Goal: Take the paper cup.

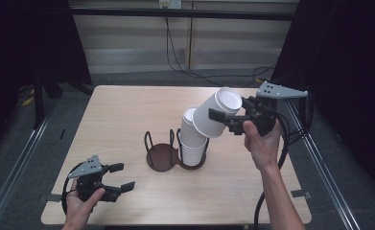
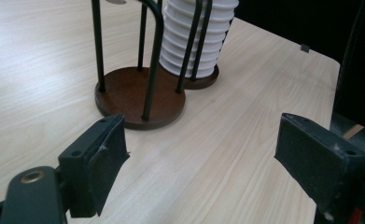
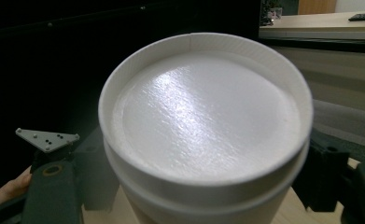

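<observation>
Cup (image 1: 216, 114) clamped in right gripper (image 1: 223, 116), tilted above stack (image 1: 193, 139).

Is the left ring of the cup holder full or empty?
Empty: the left ring shows its bare brown base, while the cup stack fills the right one.

We see a pale wood worktop (image 1: 118, 115) on grey floor (image 1: 12, 143) between metal rails (image 1: 17, 153), black curtains (image 1: 27, 43) at both sides, and a beige panelled wall (image 1: 137, 43) behind with cables (image 1: 175, 57) hanging.
</observation>
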A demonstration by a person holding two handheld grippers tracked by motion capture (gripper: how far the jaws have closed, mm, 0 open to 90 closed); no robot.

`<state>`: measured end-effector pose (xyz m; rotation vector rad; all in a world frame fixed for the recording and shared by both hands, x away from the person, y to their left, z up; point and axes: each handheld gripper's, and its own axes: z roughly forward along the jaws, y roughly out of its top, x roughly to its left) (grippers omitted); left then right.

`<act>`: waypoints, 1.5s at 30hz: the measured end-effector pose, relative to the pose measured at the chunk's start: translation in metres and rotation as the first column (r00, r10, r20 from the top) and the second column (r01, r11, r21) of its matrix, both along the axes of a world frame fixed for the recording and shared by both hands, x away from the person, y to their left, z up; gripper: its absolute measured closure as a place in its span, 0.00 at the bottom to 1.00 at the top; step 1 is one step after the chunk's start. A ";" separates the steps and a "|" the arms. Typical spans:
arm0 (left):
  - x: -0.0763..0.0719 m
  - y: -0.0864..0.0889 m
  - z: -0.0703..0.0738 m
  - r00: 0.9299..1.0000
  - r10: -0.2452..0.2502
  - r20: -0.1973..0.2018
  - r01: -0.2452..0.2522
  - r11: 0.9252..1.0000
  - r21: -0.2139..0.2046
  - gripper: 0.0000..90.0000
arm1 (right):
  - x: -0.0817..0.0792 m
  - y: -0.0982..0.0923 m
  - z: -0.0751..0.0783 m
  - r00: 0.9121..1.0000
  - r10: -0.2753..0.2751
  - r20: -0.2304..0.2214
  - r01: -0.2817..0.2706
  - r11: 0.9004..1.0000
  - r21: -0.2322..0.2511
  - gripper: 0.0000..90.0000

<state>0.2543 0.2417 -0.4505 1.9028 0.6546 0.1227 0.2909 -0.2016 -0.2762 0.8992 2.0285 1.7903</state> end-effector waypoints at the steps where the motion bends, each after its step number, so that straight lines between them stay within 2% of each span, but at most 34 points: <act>1: 0.000 -0.002 0.001 1.000 -0.009 0.000 0.009 1.000 -0.012 0.18 | -0.002 0.000 -0.001 1.000 0.001 0.000 -0.001 1.000 0.000 0.26; 4: -0.001 -0.006 0.004 1.000 -0.024 -0.006 0.024 0.999 -0.031 0.18 | -0.007 -0.002 -0.006 1.000 -0.005 -0.012 0.005 1.000 -0.011 0.26; 5: -0.003 -0.009 0.008 0.999 -0.034 0.027 0.035 0.999 -0.008 0.18 | -0.008 -0.004 -0.008 1.000 -0.009 -0.013 0.009 1.000 -0.009 0.26; 7: -0.006 -0.013 0.012 0.997 -0.045 0.064 0.044 0.999 0.013 0.18 | -0.015 -0.007 -0.013 1.000 -0.015 -0.016 0.015 1.000 -0.007 0.26; 9: -0.006 -0.017 0.015 0.996 -0.065 0.062 0.066 0.998 -0.006 0.18 | -0.017 -0.008 -0.015 1.000 -0.014 -0.018 0.014 1.000 -0.005 0.26; 11: -0.006 -0.021 0.017 0.995 -0.070 0.076 0.070 0.998 0.007 0.18 | -0.023 -0.009 -0.019 1.000 -0.013 -0.022 0.013 1.000 -0.014 0.26; 14: -0.003 -0.025 0.021 0.994 -0.075 0.077 0.075 0.997 0.006 0.18 | -0.029 -0.009 -0.021 1.000 -0.008 -0.025 0.007 1.000 -0.026 0.26; 17: 0.000 -0.028 0.026 0.993 -0.083 0.085 0.085 0.996 -0.014 0.18 | -0.034 -0.008 -0.026 1.000 -0.001 -0.030 0.000 0.999 -0.036 0.26; 21: -0.001 -0.032 0.030 0.989 -0.092 0.112 0.093 0.996 -0.001 0.18 | -0.036 -0.008 -0.034 0.999 -0.011 -0.053 0.009 0.999 -0.045 0.26; 24: -0.001 -0.036 0.033 0.987 -0.103 0.122 0.102 0.995 0.012 0.18 | -0.039 -0.006 -0.039 0.998 0.000 -0.065 -0.003 0.999 -0.050 0.26; 26: -0.001 -0.039 0.033 0.986 -0.105 0.129 0.105 0.994 0.004 0.18 | -0.042 -0.004 -0.041 0.998 0.013 -0.066 -0.015 0.999 -0.042 0.26; 28: 0.001 -0.042 0.033 0.986 -0.111 0.121 0.113 0.994 -0.004 0.18 | -0.044 -0.002 -0.043 0.997 0.029 -0.072 -0.032 0.998 -0.049 0.26; 31: 0.004 -0.051 0.034 0.984 -0.138 0.112 0.137 0.990 0.013 0.18 | -0.044 0.002 -0.048 0.995 0.040 -0.087 -0.045 0.997 -0.061 0.26; 34: 0.002 -0.056 0.038 0.980 -0.141 0.141 0.142 0.990 0.003 0.18 | -0.044 0.008 -0.054 0.994 0.055 -0.097 -0.062 0.996 -0.068 0.26; 39: 0.004 -0.066 0.040 0.975 -0.165 0.146 0.166 0.986 0.003 0.18 | -0.043 0.022 -0.061 0.990 0.090 -0.108 -0.096 0.994 -0.055 0.26; 42: 0.005 -0.069 0.040 0.977 -0.158 0.143 0.163 0.986 -0.027 0.18 | -0.042 0.026 -0.062 0.989 0.106 -0.103 -0.112 0.992 -0.054 0.26; 43: 0.005 -0.068 0.039 0.978 -0.150 0.144 0.158 0.986 -0.050 0.18 | -0.041 0.027 -0.062 0.989 0.109 -0.104 -0.114 0.992 -0.050 0.26; 44: 0.005 -0.068 0.038 0.981 -0.138 0.137 0.145 0.988 -0.049 0.18 | -0.040 0.027 -0.063 0.987 0.118 -0.110 -0.124 0.991 -0.046 0.26; 45: 0.005 -0.068 0.038 0.979 -0.154 0.131 0.160 0.987 -0.033 0.18 | -0.039 0.029 -0.065 0.986 0.120 -0.119 -0.127 0.991 -0.048 0.26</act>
